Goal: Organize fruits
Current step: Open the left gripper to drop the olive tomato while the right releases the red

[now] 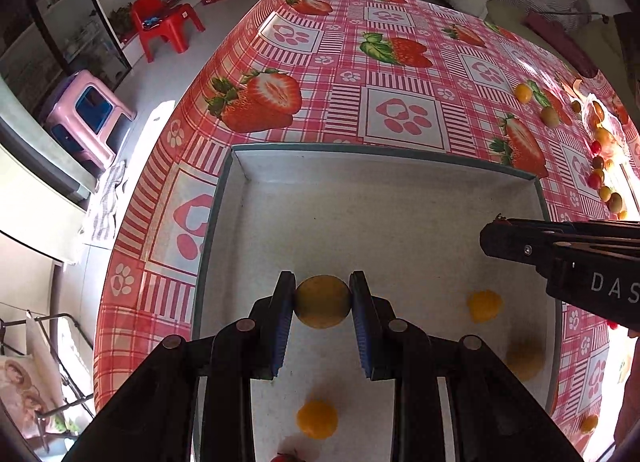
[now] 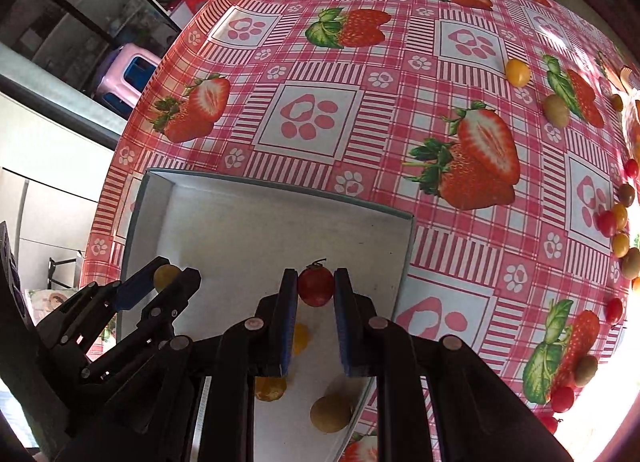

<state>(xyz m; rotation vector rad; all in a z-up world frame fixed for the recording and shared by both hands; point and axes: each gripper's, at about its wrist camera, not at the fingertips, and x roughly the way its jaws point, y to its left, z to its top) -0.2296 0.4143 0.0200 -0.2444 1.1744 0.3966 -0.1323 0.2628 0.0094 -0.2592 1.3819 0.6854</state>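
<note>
Pinching a yellow fruit [image 1: 322, 301], left gripper [image 1: 322, 302]; right gripper [image 2: 316, 286] pinches red tomato [image 2: 315, 286].

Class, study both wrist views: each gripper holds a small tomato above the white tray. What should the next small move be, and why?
Probably open both jaws and drop the fruit. The left gripper clamps a yellow tomato and the right gripper a red tomato, both already over the white tray, where other tomatoes lie. Many loose tomatoes still wait on the tablecloth.

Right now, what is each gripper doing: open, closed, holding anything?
Left gripper: closed on a yellow tomato, above the white tray.
Right gripper: closed on a red tomato, above the same tray.
</note>
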